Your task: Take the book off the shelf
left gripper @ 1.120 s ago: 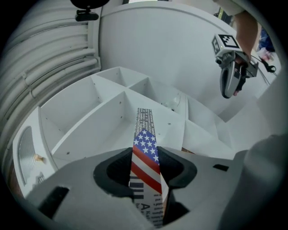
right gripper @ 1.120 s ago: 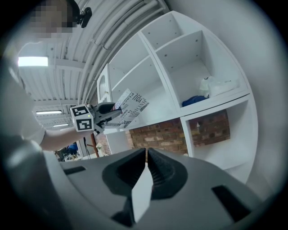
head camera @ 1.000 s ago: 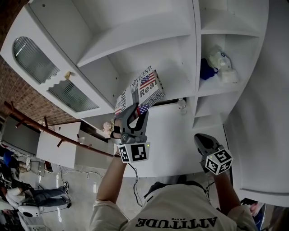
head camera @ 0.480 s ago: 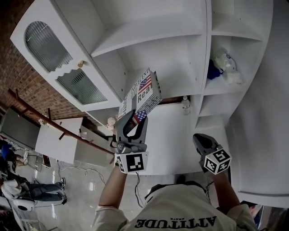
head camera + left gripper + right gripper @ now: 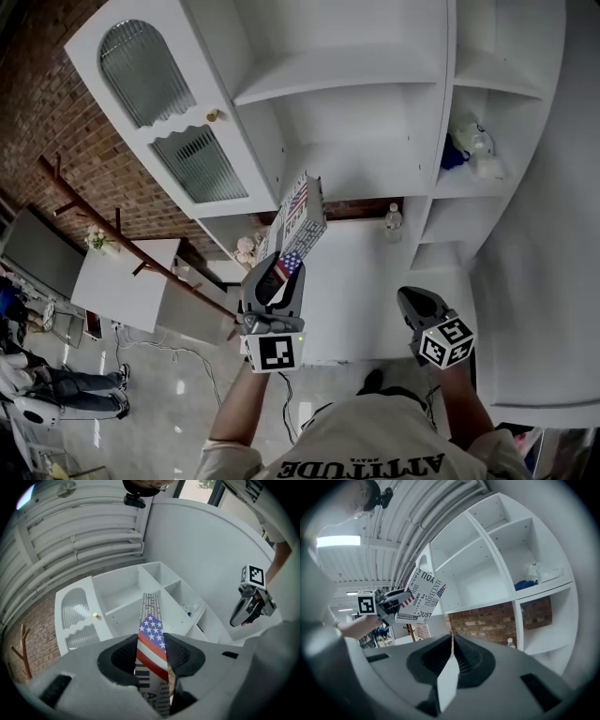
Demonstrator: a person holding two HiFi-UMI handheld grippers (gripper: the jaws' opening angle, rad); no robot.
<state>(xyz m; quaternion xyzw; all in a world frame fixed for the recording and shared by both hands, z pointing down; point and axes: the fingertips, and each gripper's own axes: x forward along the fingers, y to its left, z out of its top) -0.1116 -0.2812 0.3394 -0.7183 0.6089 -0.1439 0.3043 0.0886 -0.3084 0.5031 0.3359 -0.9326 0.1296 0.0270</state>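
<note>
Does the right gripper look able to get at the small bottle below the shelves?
Probably yes. The right gripper is empty with jaws together, and open space lies between it and the bottle; the book is off to the side in the left gripper. It would have to open first.

book (image 5: 300, 211): printed paper cover, slight sheen is seen. left gripper (image 5: 151, 654), right gripper (image 5: 452, 641): bodies are moulded in matt grey plastic; pads (image 5: 124, 658) are faced with a dark ribbed lining. shelf (image 5: 337, 70): smooth white painted finish, satin. door (image 5: 184, 126): same paint; panes (image 5: 141, 70) are glazed with ribbed glass; knob (image 5: 214, 115) looks like brass. wall (image 5: 56, 141): rough red brick. floor (image 5: 159, 394): glossy, lights are reflected. bottle (image 5: 393, 221): clear plastic.
</note>
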